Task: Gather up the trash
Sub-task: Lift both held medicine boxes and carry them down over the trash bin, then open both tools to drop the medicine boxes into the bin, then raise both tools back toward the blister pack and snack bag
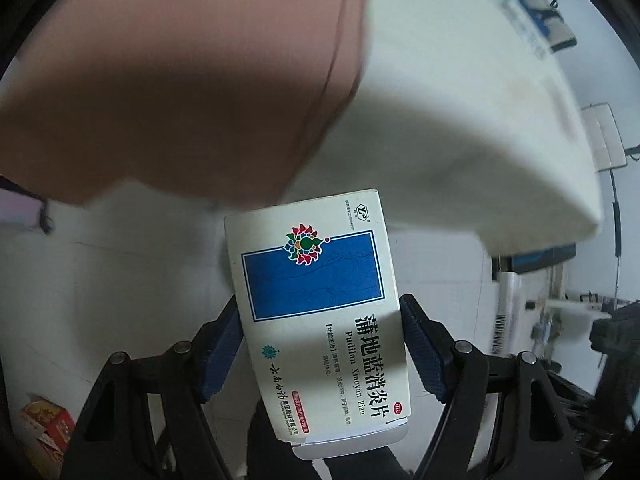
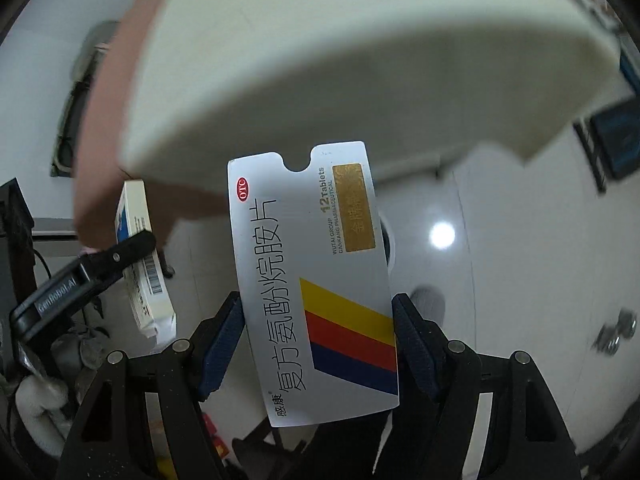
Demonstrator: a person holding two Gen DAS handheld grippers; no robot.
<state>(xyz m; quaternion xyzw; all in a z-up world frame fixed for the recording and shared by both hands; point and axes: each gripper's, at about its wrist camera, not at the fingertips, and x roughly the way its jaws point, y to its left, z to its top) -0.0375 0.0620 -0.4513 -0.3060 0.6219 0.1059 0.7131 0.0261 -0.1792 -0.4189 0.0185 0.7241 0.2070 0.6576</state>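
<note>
Carrying two bits of trash at once is what's being handled here, so grip security is pretty much everything. On the left side, a cream cardboard medicine box with a blue rectangle and a flower logo (image 1: 320, 312) is pinched between the blue-padded fingers of the left gripper (image 1: 322, 344), which is closed down to the box's width. The box is held off the floor, tilted a little, with its bottom flap looking loose, so it's best kept upright-ish and not shaken. On the right side, a flat silver carton with yellow, red and blue stripes (image 2: 316, 280) is clamped edgewise in the right gripper (image 2: 318, 340), likewise closed only to carton width. That one is thin and could easily be twisted out, so pressure should be kept steady. No bin can be made out, so both grips should be kept shut till one is found.
</note>
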